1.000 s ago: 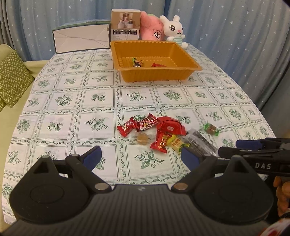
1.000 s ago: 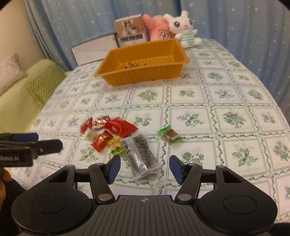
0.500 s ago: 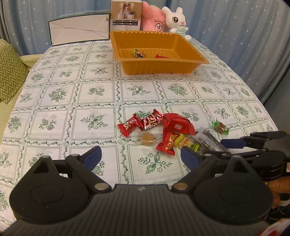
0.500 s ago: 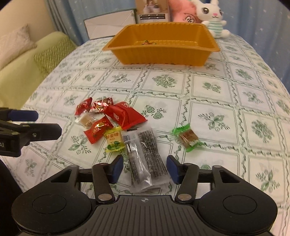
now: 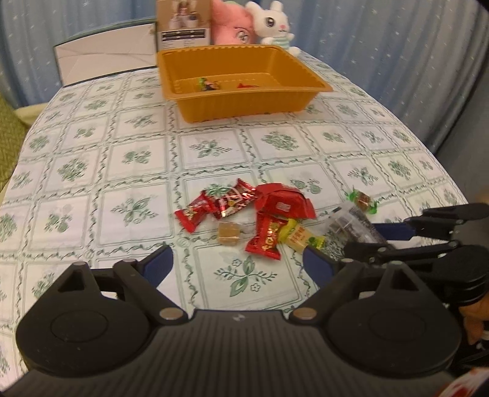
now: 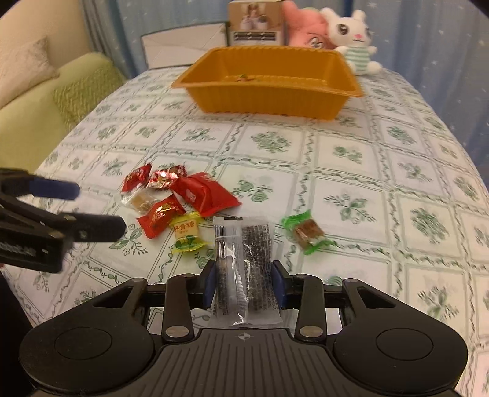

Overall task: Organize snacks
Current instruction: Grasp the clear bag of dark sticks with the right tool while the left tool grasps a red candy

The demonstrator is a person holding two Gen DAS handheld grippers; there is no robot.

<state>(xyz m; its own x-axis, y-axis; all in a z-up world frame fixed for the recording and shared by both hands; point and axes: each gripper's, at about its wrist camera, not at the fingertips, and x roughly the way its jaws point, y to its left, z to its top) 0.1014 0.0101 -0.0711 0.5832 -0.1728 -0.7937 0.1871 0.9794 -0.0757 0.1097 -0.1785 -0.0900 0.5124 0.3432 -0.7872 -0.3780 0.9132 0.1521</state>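
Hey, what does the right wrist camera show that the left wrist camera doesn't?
Only the right wrist view shows the right gripper from behind, its jaws just closing on the clear packet between its pads, plus a beige cushion on the sofa. Only the left wrist view shows the left gripper open over bare tablecloth. Both show the orange tray, red wrappers, green candy and white bunny.

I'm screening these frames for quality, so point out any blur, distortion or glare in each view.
Left wrist view: fisheye bends the table edge; dark vignette in the corners; the plush toys look soft. Right wrist view: motion smear on the tablecloth at right, and on the left claw; the clear packet in the right claw stays sharp, with slight glare on its film.
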